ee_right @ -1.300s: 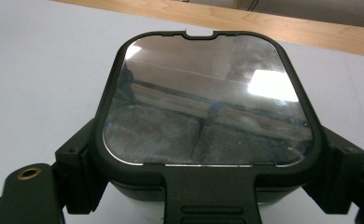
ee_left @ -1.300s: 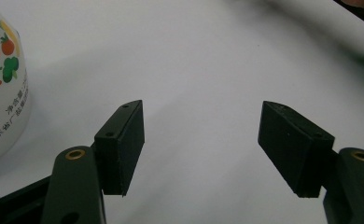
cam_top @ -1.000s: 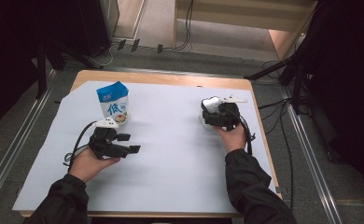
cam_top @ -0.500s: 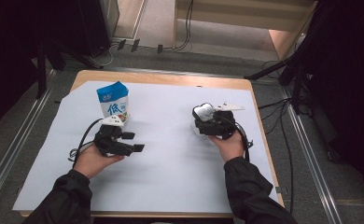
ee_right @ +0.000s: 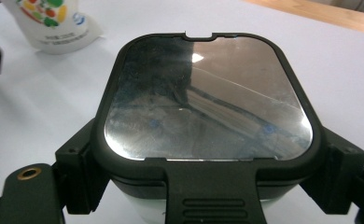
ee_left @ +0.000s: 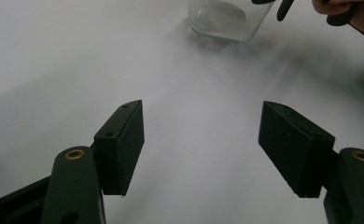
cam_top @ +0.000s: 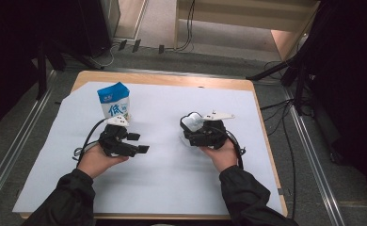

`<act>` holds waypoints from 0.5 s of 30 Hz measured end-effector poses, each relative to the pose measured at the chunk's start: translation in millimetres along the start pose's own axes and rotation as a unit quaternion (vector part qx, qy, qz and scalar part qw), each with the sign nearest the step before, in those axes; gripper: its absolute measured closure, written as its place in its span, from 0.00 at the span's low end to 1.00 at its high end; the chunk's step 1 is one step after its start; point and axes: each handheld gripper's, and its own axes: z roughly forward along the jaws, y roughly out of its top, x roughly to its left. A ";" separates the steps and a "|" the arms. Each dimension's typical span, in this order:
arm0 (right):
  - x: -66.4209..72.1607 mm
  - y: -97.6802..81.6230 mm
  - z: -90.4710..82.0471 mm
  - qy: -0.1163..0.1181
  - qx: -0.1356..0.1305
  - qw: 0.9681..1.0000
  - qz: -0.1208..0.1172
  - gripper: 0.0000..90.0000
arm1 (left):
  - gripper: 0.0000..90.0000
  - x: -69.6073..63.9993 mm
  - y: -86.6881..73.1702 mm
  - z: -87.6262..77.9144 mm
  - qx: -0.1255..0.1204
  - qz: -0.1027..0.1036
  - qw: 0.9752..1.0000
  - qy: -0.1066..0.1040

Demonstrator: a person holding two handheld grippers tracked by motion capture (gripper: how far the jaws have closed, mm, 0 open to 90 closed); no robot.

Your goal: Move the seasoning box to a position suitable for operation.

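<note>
Between the black jaws of the right tool (ee_right: 203, 186) a clear container with a black-rimmed lid (ee_right: 206, 100) is clamped, one jaw pressed against each side just below the lid's rim; the lid's glossy centre panel and its front latch tab are seen plainly in the right gripper view, whereas in the high view the same lid (cam_top: 191, 122) is made out as a small pale square ahead of the right tool (cam_top: 194, 134), with the grey plate lying beside it; the container's glass body (ee_left: 229, 18) is shown standing on the sheet in the left gripper view, at the top edge, with part of the right hand (ee_left: 353, 14) beside it. The left tool (ee_left: 208, 149) is held spread wide, nothing lying between its jaws but bare white sheet; in the high view the left tool (cam_top: 135, 142) is seen pointing across the table toward the right one, well apart from it, carried by the left hand (cam_top: 97, 160), with a black cable looping off its near side. A blue and white milk carton (cam_top: 114, 101) stands upright on the sheet just beyond the left tool; only its lower printed part (ee_right: 54, 23) is caught in the right gripper view, at the top left corner. The white sheet (cam_top: 172, 183) covers most of the wooden table (cam_top: 163, 79), whose bare edge is left showing along the far side; both dark sleeves enter from the bottom of the high view.
</note>
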 end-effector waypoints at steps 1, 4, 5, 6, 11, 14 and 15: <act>0.0 0.0 0.0 0.000 0.000 1.000 0.000 0.18 | 0.36 0.0 0.0 0.0 0.000 0.000 1.000 0.000; 7.0 -0.5 3.3 0.010 0.002 1.000 -0.006 0.18 | 0.36 1.1 -0.4 -0.1 0.000 -0.001 1.000 0.000; 11.5 -0.9 5.8 0.019 0.003 1.000 -0.007 0.18 | 0.36 1.2 -0.4 -0.7 0.000 -0.001 1.000 0.001; 11.5 -0.9 5.8 0.019 0.003 1.000 -0.007 0.18 | 0.36 1.2 -0.4 -0.7 0.000 -0.001 1.000 0.001; 23.5 -1.5 13.6 0.040 0.007 0.999 -0.023 0.18 | 0.36 1.1 -2.1 -2.0 0.000 -0.001 1.000 0.003; 29.1 -1.2 17.9 0.051 0.012 0.998 -0.030 0.18 | 0.36 1.0 -4.3 -3.5 0.001 -0.003 1.000 0.005; 30.5 -1.2 19.2 0.054 0.012 0.998 -0.032 0.18 | 0.36 1.2 -5.0 -4.0 -0.001 -0.003 1.000 0.005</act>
